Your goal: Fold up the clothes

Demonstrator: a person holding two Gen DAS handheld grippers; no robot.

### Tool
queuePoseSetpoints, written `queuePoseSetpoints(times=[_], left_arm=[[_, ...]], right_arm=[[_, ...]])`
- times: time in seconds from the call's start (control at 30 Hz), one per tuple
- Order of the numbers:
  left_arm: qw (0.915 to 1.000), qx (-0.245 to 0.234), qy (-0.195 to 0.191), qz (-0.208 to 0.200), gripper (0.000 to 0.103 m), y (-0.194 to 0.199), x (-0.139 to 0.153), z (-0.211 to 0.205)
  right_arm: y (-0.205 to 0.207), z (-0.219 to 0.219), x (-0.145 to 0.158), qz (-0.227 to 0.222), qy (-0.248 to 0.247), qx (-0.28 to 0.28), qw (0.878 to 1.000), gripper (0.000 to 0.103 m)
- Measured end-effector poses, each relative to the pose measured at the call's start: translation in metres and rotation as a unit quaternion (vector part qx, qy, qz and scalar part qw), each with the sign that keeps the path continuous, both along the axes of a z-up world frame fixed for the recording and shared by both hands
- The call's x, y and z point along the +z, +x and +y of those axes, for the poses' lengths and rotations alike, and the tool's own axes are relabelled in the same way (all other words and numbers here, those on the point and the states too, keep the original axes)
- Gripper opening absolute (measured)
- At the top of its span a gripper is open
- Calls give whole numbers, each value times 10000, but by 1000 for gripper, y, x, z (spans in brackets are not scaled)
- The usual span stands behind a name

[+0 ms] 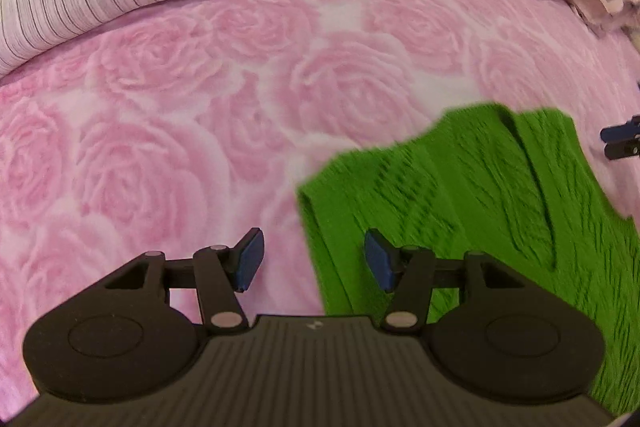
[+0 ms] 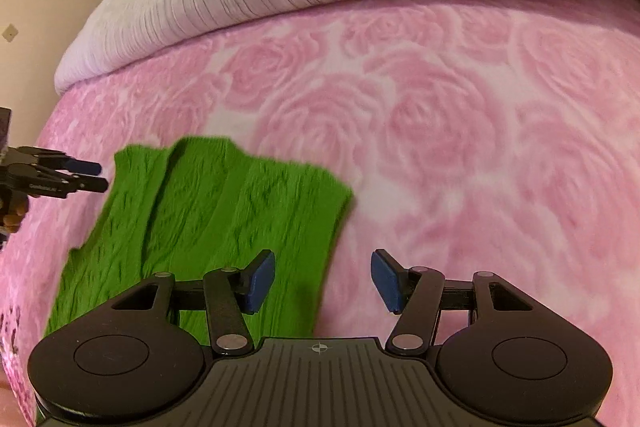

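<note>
Green ribbed knit garment [image 1: 460,195] lies flat on pink rose-patterned blanket [image 1: 160,131], long axis running away from both tools. Left gripper [image 1: 314,259] wide, empty — straddles garment's left edge. Right gripper [image 2: 323,281] wide, empty, at right edge. Folded or not — unclear.

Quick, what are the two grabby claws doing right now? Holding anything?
Left gripper: open, holding nothing, above the edge of the green knitted garment.
Right gripper: open, holding nothing, above the garment's other edge on the pink rose blanket.
</note>
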State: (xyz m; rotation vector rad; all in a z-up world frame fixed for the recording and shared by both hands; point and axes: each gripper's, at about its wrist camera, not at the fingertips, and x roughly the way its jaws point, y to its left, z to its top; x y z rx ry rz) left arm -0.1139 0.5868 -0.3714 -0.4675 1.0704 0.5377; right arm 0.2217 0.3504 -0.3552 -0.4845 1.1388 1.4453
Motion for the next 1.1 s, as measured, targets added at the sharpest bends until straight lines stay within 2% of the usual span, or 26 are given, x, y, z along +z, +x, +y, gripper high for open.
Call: queuePoseSetpoints(times=[0.13, 0.27, 0.3, 0.33, 0.37, 0.4, 0.43, 0.47, 0.6, 0.7, 0.8, 0.9, 0.97, 1.03, 1.1], left_arm=[[9994, 178, -159, -266, 51, 8, -12, 22], [9975, 317, -324, -543, 52, 15, -25, 31], [9974, 287, -292, -596, 51, 16, -25, 30], [9972, 257, -264, -650, 46, 17, -25, 28], [9966, 216, -300, -736, 39, 16, -25, 25], [9959, 174, -335, -821, 21, 14, -24, 23], [9951, 138, -372, -907, 7, 13, -23, 20], [9941, 196, -416, -986, 7, 11, -21, 18], [9907, 288, -110, -1325, 6, -10, 11, -5], [9855, 254, 95, -1673, 6, -39, 47, -33], [9857, 374, -16, -1641, 6, -79, 54, -96], [9857, 493, -128, -1607, 6, -120, 61, -160], [9855, 573, -202, -1585, 6, -147, 65, -202], [9852, 652, -276, -1562, 9, -174, 70, -244], [9847, 738, -355, -1536, 11, -201, 74, -286]], right_arm=[[11, 27, -15, 63, 115, 89, 9999, 58], [16, 46, -34, 152, 33, 95, 9998, 58], [15, 48, -37, 150, 92, 96, 9998, 58], [14, 49, -38, 169, 179, 113, 9996, 58], [12, 50, -39, 189, 268, 131, 9994, 47], [10, 50, -40, 220, 292, 151, 9992, 32], [8, 49, -41, 251, 312, 170, 9991, 9], [6, 49, -41, 283, 332, 190, 9989, 8], [-6, 26, -17, -74, 786, 113, 9968, 7], [-17, -12, 20, -133, 1236, 131, 9922, 7], [-41, -63, 66, -395, 1692, 370, 9841, 7], [-74, -130, 99, -690, 1861, 626, 9781, 7], [-96, -180, 110, -781, 1784, 721, 9782, 7], [-121, -224, 106, -792, 1444, 740, 9836, 7], [-146, -258, 87, -742, 689, 748, 9920, 7]])
